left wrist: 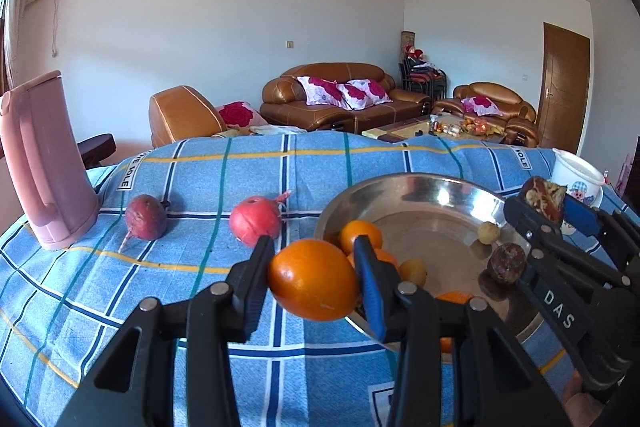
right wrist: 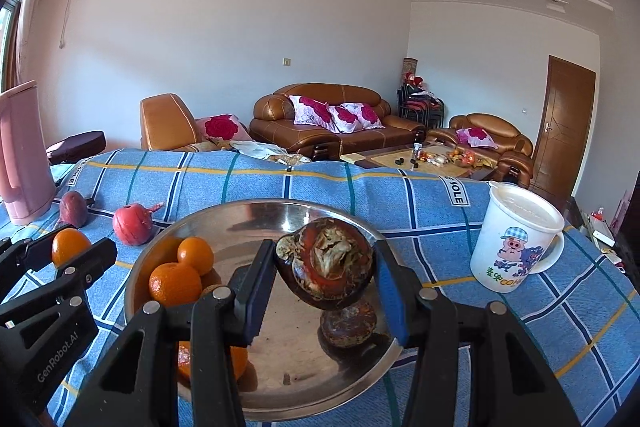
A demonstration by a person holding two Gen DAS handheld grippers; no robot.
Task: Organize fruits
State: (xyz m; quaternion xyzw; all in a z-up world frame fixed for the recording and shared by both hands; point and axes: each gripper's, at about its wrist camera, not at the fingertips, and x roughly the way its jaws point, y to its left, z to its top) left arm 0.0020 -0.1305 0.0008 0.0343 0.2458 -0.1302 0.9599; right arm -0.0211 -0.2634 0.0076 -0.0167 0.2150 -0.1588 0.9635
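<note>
My left gripper (left wrist: 314,269) is shut on an orange (left wrist: 313,279) and holds it at the near left rim of the steel bowl (left wrist: 424,183). My right gripper (right wrist: 325,273) is shut on a dark, cracked brown fruit (right wrist: 326,263) and holds it above the bowl (right wrist: 240,215). It also shows in the left wrist view (left wrist: 545,201). The bowl holds several oranges (right wrist: 175,283), a dark round fruit (right wrist: 348,325) and small yellowish fruits (left wrist: 489,231). A dark red beet (left wrist: 146,217) and a pink-red radish (left wrist: 256,221) lie on the blue checked cloth to the left of the bowl.
A pink jug (left wrist: 44,163) stands at the table's far left. A white cartoon mug (right wrist: 516,237) stands to the right of the bowl. The table's far edge drops off toward brown sofas (right wrist: 332,123) and a low coffee table.
</note>
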